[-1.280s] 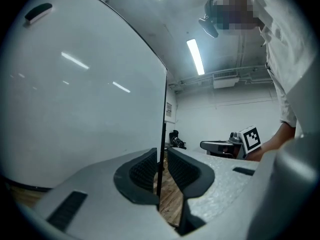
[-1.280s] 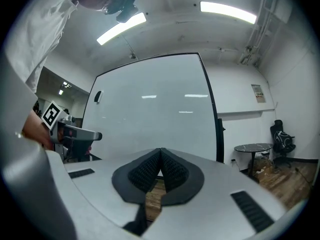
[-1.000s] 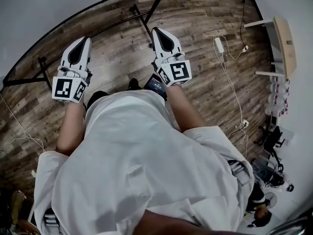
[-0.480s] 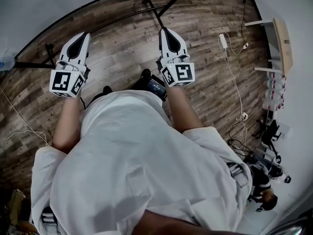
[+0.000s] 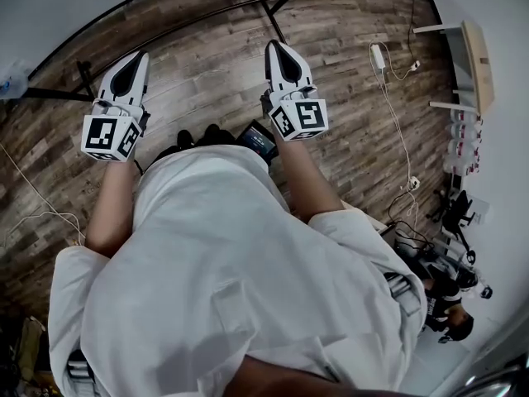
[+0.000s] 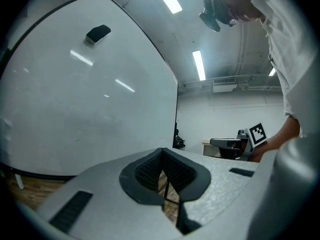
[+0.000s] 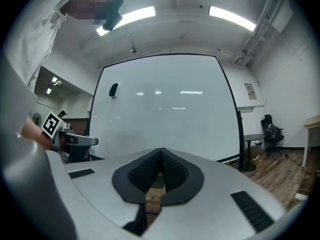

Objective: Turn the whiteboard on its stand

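The whiteboard stands ahead of me, white with a thin black frame, and fills the left gripper view and the right gripper view. A black eraser sticks high on its face. Its black stand rests on the wood floor. My left gripper points at the board's lower edge, shut and empty, and does not touch it. My right gripper is level with it to the right, also shut on nothing, short of the stand's leg. Both pairs of jaws meet with no gap.
A pale table stands at the right wall, with a power adapter and its cable on the floor beside it. Past the board's right edge are a small round table and an office chair. Cables trail at the far left.
The stand's feet and the board's lower edge have slid up in the head view as I stepped. Both grippers stayed shut and side by side, a little further back from the stand's bar.
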